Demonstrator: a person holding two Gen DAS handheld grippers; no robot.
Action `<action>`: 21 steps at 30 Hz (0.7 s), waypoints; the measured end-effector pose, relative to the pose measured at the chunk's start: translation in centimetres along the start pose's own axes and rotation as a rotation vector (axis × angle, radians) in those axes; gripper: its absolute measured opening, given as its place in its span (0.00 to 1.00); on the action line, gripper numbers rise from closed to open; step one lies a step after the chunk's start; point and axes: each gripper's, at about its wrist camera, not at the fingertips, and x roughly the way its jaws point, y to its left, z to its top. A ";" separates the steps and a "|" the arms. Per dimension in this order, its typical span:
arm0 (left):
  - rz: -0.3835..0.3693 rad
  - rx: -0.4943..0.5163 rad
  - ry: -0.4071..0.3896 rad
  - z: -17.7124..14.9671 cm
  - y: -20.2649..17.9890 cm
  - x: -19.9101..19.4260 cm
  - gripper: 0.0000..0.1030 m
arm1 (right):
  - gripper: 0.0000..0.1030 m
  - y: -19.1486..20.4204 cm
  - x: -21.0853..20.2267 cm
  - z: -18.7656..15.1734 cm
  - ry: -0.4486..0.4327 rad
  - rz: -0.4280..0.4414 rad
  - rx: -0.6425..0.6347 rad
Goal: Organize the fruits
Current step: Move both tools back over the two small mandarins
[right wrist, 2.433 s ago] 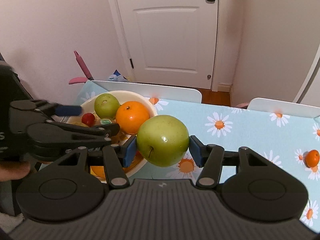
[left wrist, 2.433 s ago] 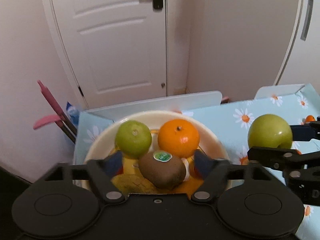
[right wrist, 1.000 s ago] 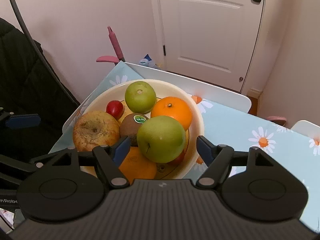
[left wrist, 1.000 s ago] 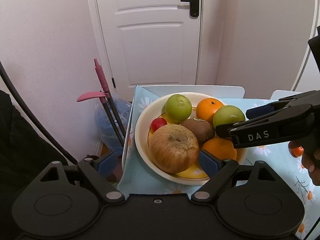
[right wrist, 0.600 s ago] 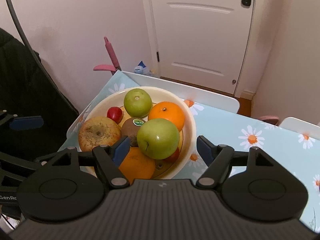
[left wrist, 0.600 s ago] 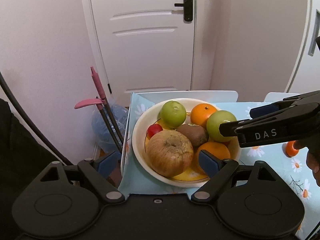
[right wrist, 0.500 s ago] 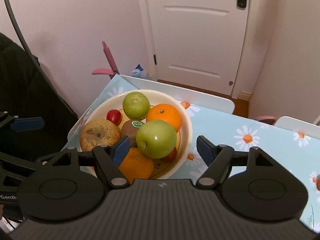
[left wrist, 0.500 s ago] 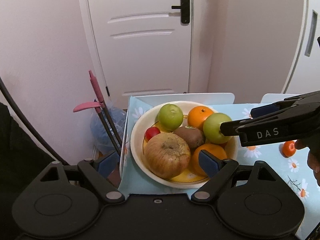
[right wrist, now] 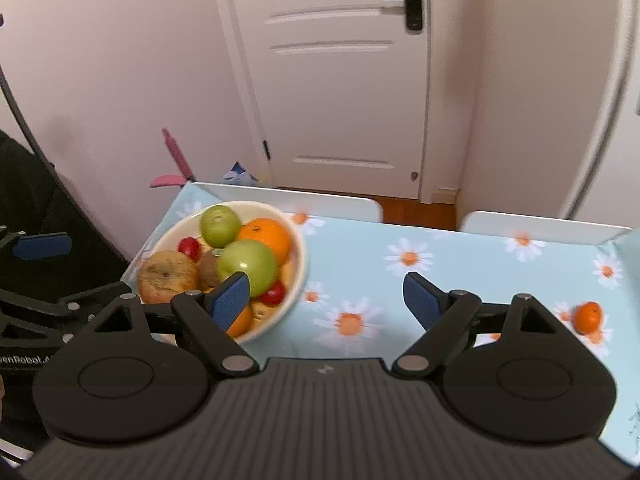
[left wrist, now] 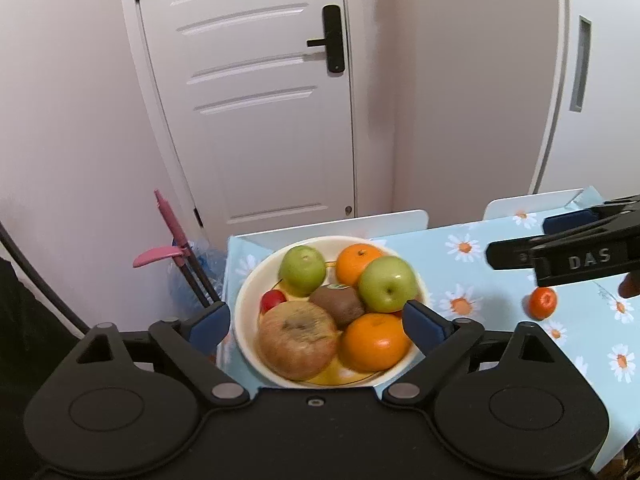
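Your right gripper is opening with nothing between its jaws; your left gripper opens too, empty. The green apple sits in the bowl. Next, I judge, reach right for the small orange on the tablecloth.

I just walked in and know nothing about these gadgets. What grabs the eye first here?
A cream bowl heaped with fruit sits at the near left corner of the daisy-print tablecloth, a big green apple resting on top of the pile. One small mandarin lies alone on the cloth to the right. Both black tongs hang empty, jaws opening.
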 end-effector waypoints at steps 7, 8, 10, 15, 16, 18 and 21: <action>0.037 -0.008 -0.003 0.6 -4.9 -0.8 0.98 | 1.00 -6.2 -3.4 -1.5 -0.012 -0.028 0.002; 0.037 -0.012 -0.003 0.7 -5.7 -0.8 0.98 | 1.00 -7.3 -3.8 -1.8 -0.011 -0.034 -0.002; 0.034 -0.018 0.003 0.8 -7.4 -0.8 0.98 | 1.00 -9.3 -4.4 -2.2 -0.007 -0.046 -0.009; 0.032 -0.015 0.020 0.9 -12.2 0.1 0.98 | 1.00 -14.2 -5.0 -3.5 0.012 -0.060 -0.004; 0.032 -0.017 0.025 0.8 -12.9 0.4 0.98 | 1.00 -15.1 -5.0 -3.7 0.015 -0.062 -0.005; 0.028 -0.025 0.035 0.7 -14.5 1.1 0.98 | 1.00 -16.8 -4.8 -4.1 0.024 -0.063 -0.013; 0.018 -0.035 0.050 0.3 -16.6 2.3 0.98 | 1.00 -19.4 -4.3 -4.7 0.035 -0.062 -0.030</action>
